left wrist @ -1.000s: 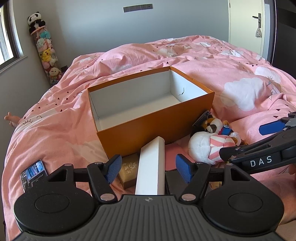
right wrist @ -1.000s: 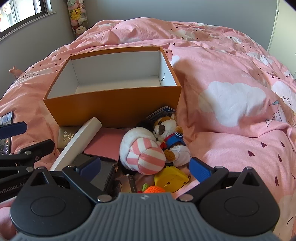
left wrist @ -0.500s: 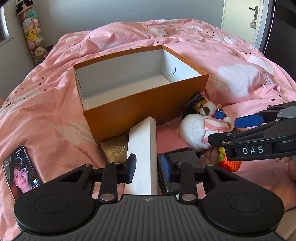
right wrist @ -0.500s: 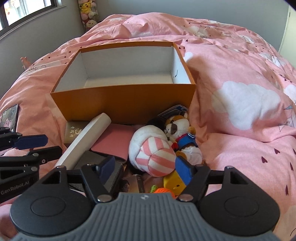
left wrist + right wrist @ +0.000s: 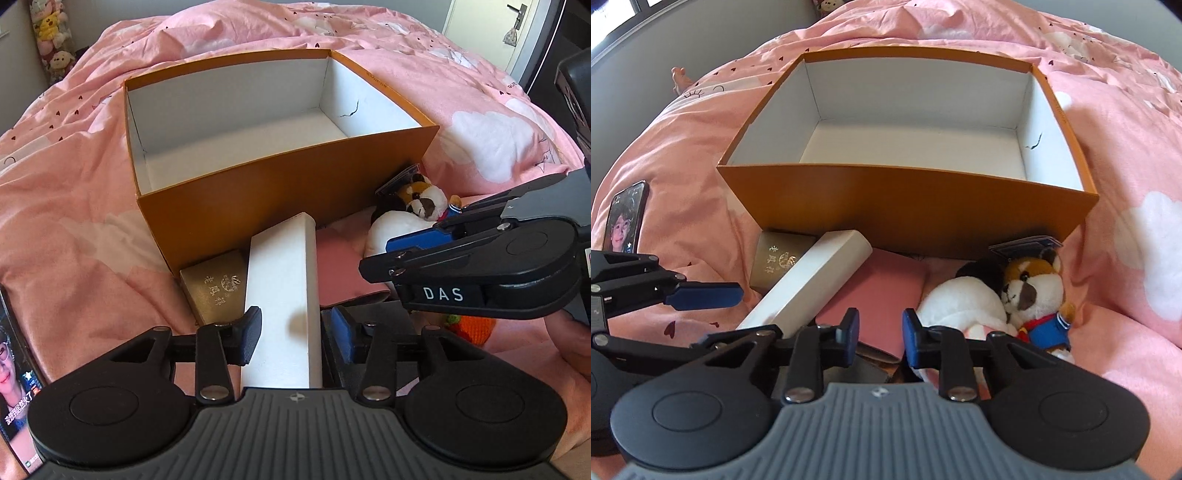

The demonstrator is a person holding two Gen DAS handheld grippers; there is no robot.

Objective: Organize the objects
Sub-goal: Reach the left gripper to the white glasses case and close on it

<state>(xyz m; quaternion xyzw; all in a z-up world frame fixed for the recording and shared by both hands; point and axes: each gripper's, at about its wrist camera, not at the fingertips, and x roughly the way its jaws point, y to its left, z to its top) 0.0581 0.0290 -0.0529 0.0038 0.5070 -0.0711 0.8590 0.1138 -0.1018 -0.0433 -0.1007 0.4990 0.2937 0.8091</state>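
Two tongs over a pink, cloud-printed bed cover (image 5: 74, 221), soft and rumpled.

One phone (image 5: 624, 218) at far left, flat on the cover, screen lit.

One small gold box (image 5: 216, 291), metallic sheen, stamped characters on its lid, lying against the front wall of the orange box.

One long white box (image 5: 280, 295), smooth and square-sectioned, far end propped on the gold box. Left tongs (image 5: 295, 332) straddle its near end. Jaws have just been opening. The left pad sits at the box's edge and a slim gap shows at the right pad, so no clamp.

One flat pink pouch (image 5: 882, 291), matte, partly under the white box. Right tongs (image 5: 879, 332) hover above it. Jaws have just been closing to a narrow gap, with nothing pinched between the pads.

One orange box (image 5: 280, 192), cardboard, rectangular, white inside, lidless, nothing in it. It sits behind the pile.

Two plush toys touching each other: one white round plush (image 5: 960, 299) and one brown-and-white animal plush (image 5: 1034, 291) in a blue outfit.

One orange knitted item (image 5: 472, 326), mostly hidden under the right tongs.
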